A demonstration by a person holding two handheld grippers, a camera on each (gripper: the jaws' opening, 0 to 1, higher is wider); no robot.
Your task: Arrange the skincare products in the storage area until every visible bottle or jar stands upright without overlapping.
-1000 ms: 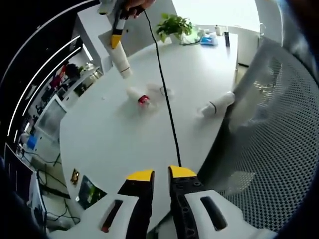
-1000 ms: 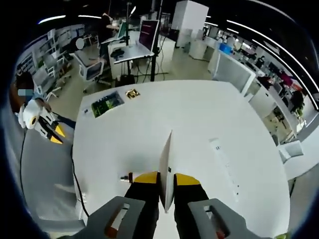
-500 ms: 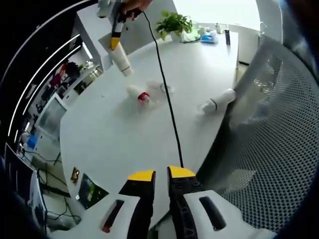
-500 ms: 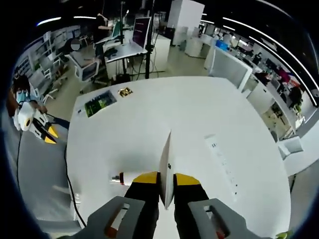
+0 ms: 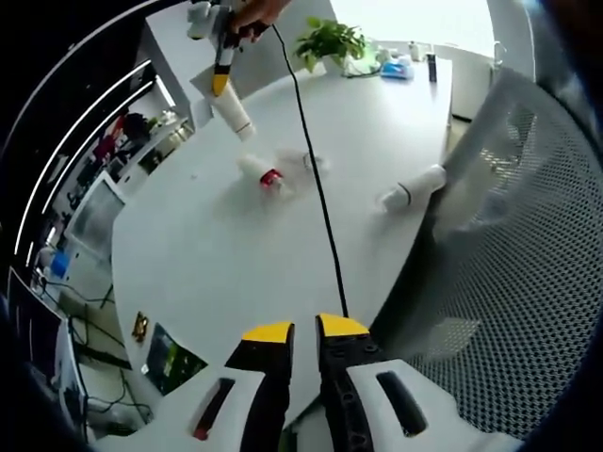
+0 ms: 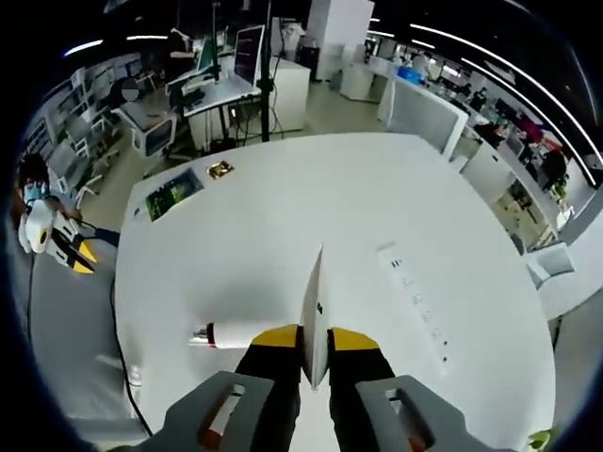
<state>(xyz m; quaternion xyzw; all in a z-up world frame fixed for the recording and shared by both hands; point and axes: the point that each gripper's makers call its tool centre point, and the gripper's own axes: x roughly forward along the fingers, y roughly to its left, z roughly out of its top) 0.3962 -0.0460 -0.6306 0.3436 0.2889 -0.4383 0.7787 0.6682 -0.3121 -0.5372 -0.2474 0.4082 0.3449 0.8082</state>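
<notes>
the right gripper [image 6: 316, 341] pinches a white tube [image 6: 314, 315] by its flat end, above the white table [image 6: 283, 217]; in the left gripper view the tube [image 5: 232, 110] hangs cap down, long axis slanted. the left gripper [image 5: 303, 331] has its jaws nearly pressed together, holding nothing. a white bottle [image 5: 411, 188] lies on its side near the table's right edge, and a red-banded bottle [image 5: 262, 174] lies flat mid-table.

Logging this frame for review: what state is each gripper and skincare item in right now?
Left gripper: shut, holding nothing, off the table edge.
Right gripper: shut on white tube, raised above the table.
White tube: gripped, pointing away from the camera.
Red-capped bottle: lying on its side.
White bottle: lying near the table edge.
</notes>
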